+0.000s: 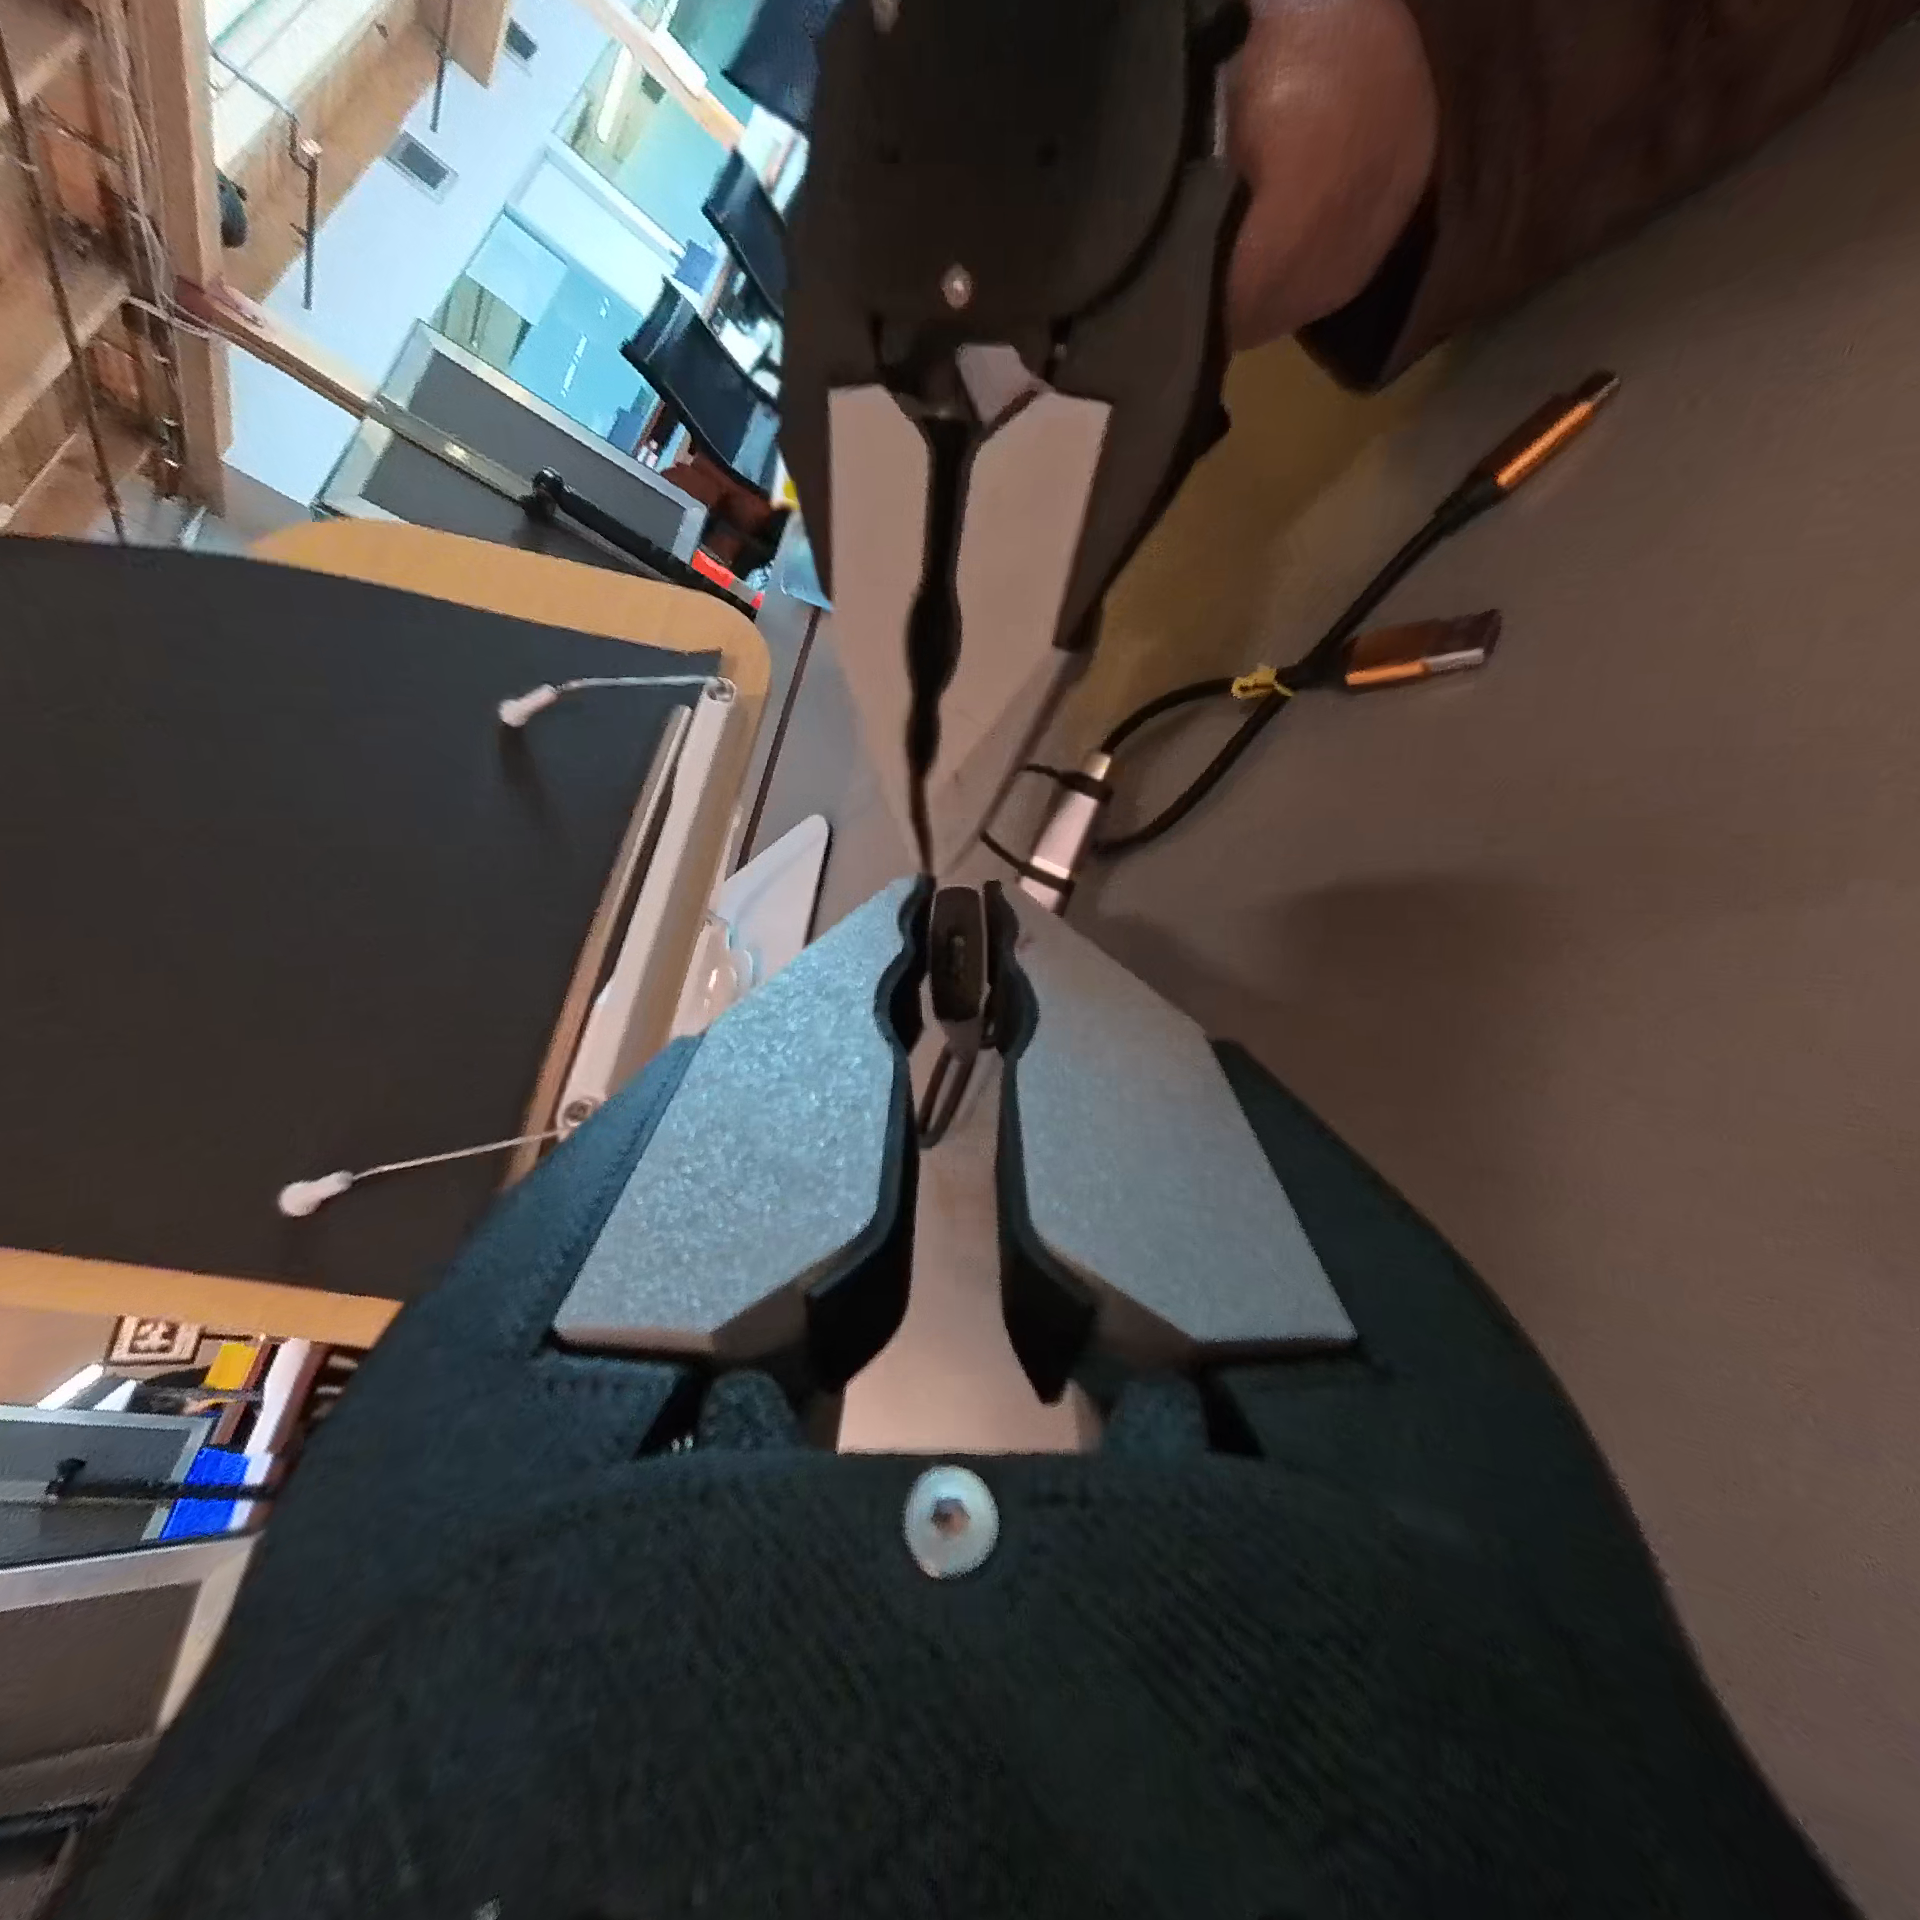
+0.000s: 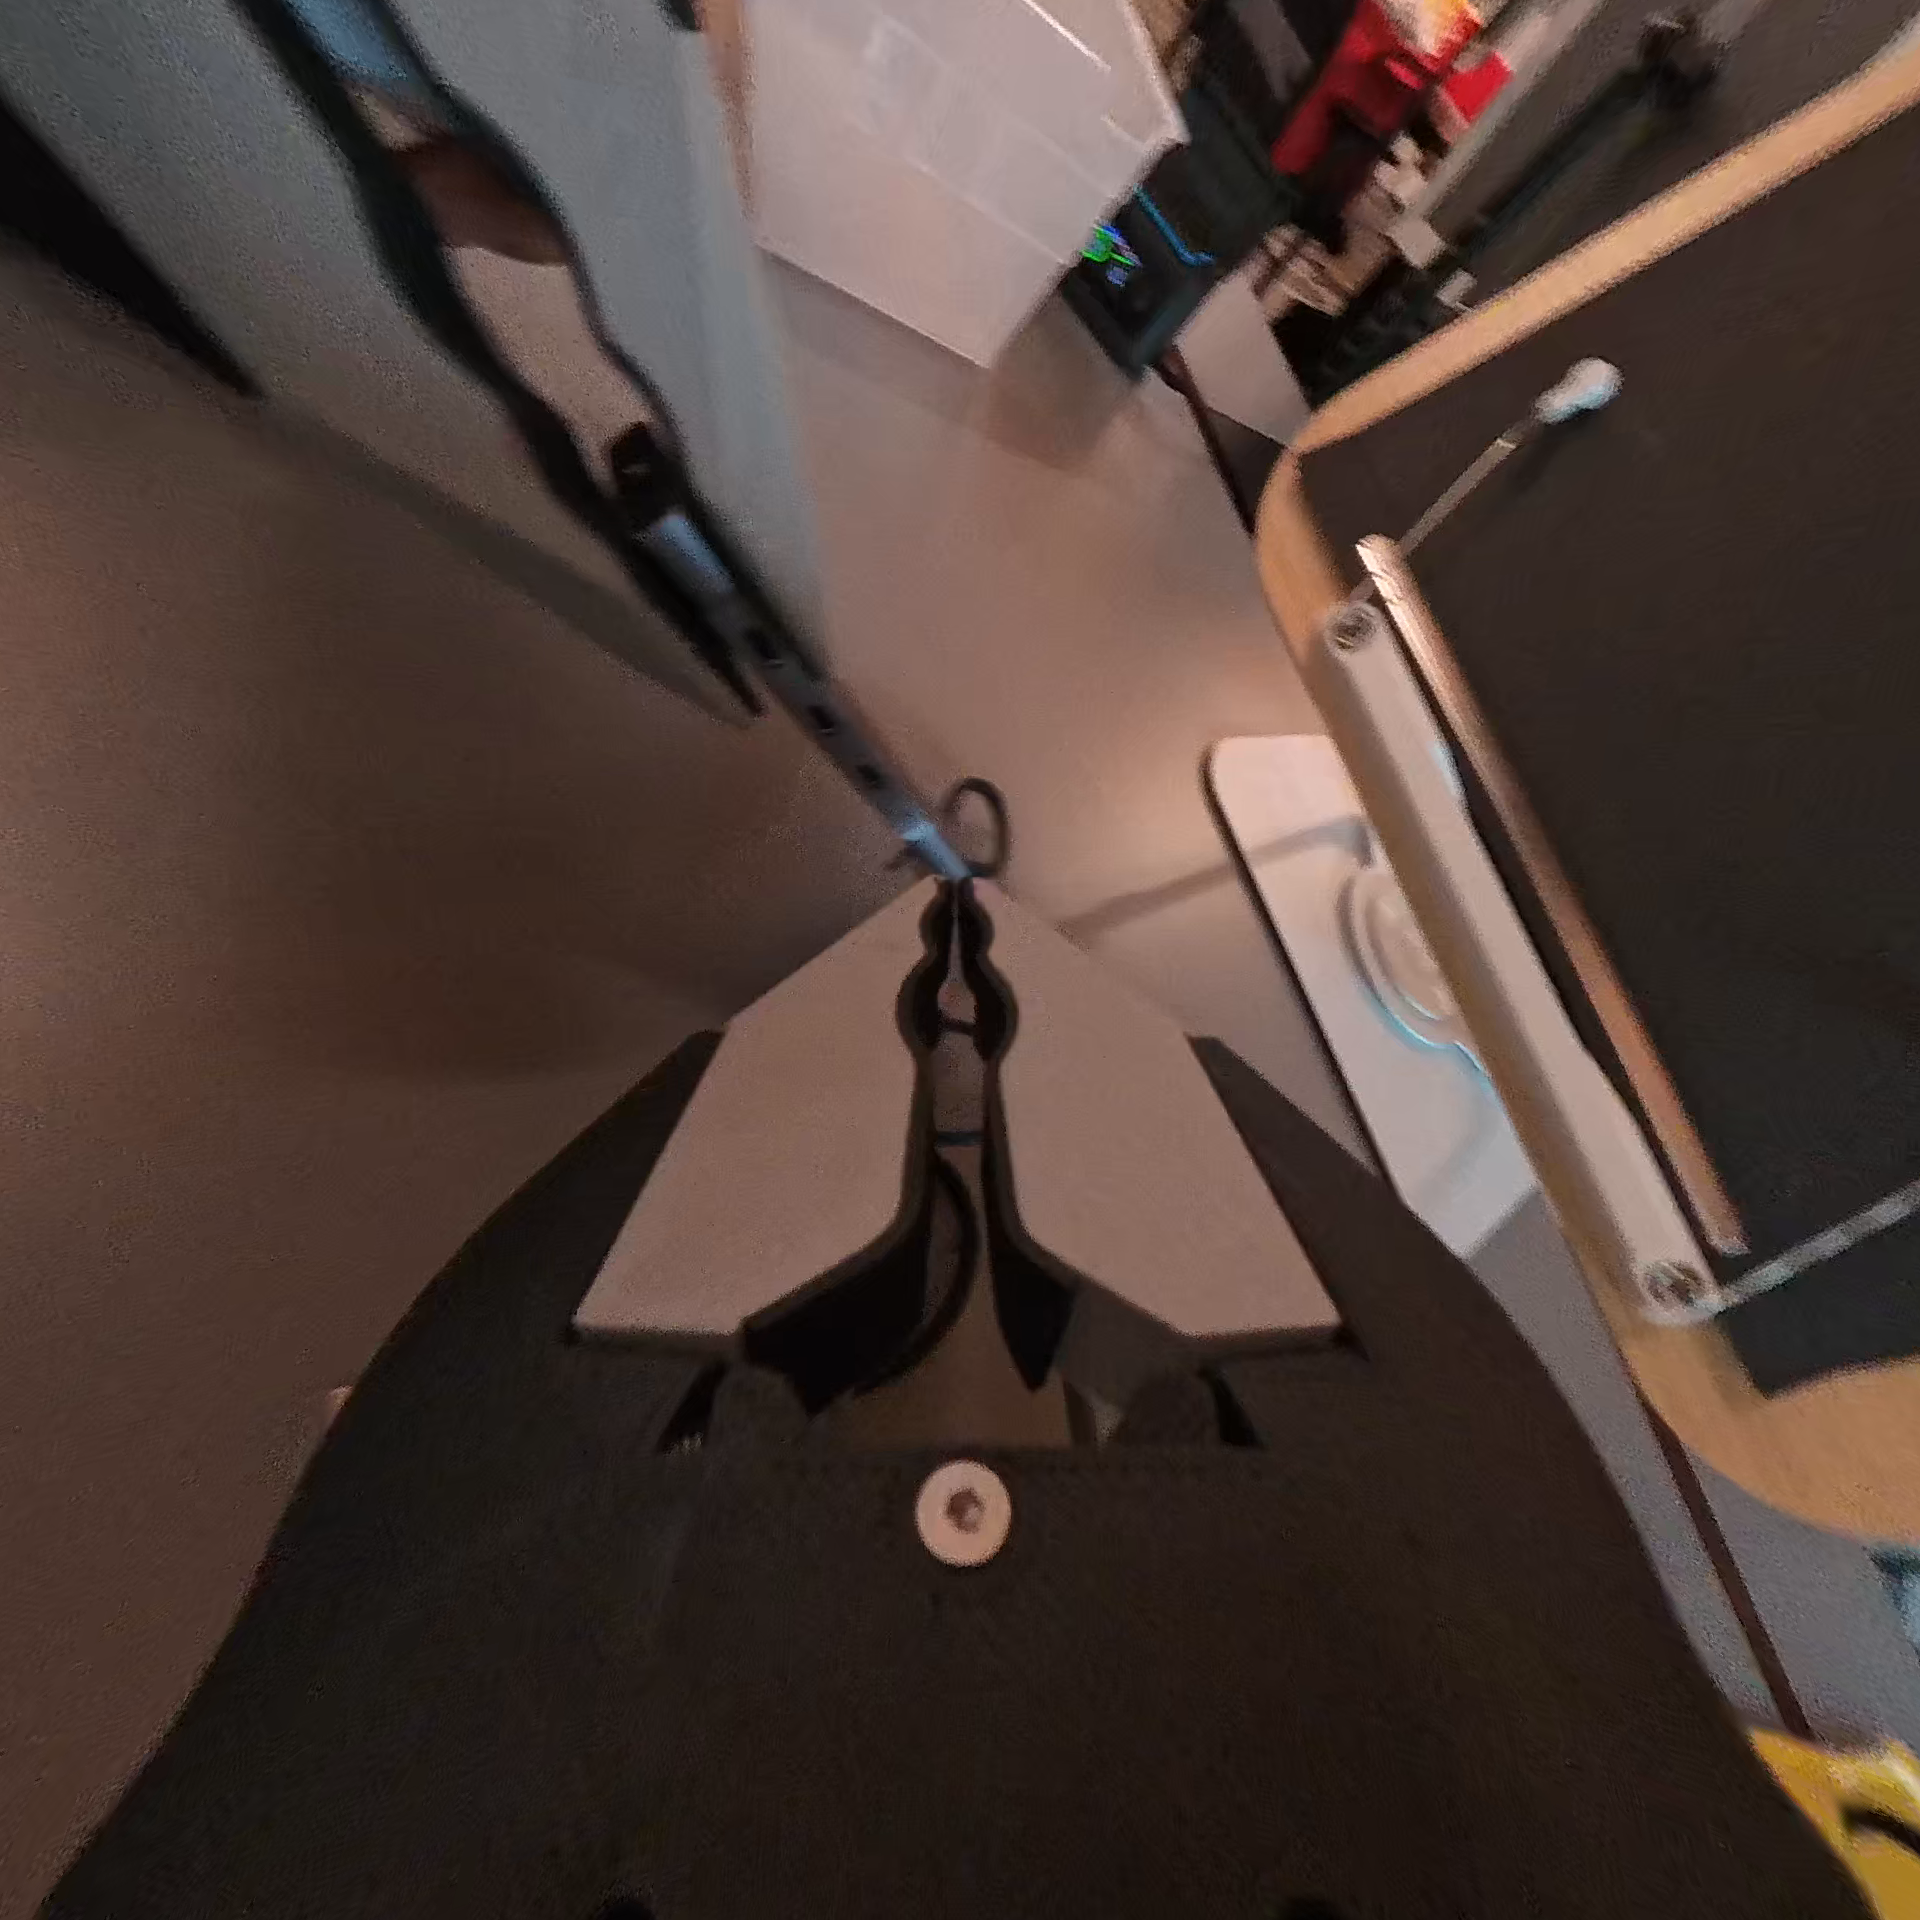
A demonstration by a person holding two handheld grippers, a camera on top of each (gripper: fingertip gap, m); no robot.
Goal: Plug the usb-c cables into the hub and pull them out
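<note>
My left gripper (image 1: pixel 951 904) is shut on the hub (image 1: pixel 956 956), which I see end-on as a dark oval with a silver rim between the grey pads. In the right wrist view the hub (image 2: pixel 810 707) is a thin silver bar with a row of ports, running from the left gripper (image 2: pixel 623 468) toward me. My right gripper (image 2: pixel 956 899) is shut, its tips meeting at the hub's near end beside a small black cable loop (image 2: pixel 982 821). A thin black cord crosses between its fingers farther back. The right gripper also shows in the left wrist view (image 1: pixel 925 842), tip to tip with the left.
Loose black cables with orange-and-black plugs (image 1: pixel 1548 436) (image 1: pixel 1423 649), a yellow tie (image 1: pixel 1257 683) and a silver adapter (image 1: pixel 1070 821) lie on the grey table. A black board with a wooden rim (image 1: pixel 312 883) (image 2: pixel 1662 727) and a white base (image 2: pixel 1330 914) stand beside. A hand (image 1: pixel 1330 156) holds the right gripper. The tips of one gripper are about 5 cm away from the tips of the other. The right tips stand about 10 cm off the yellow tie (image 1: pixel 1257 683).
</note>
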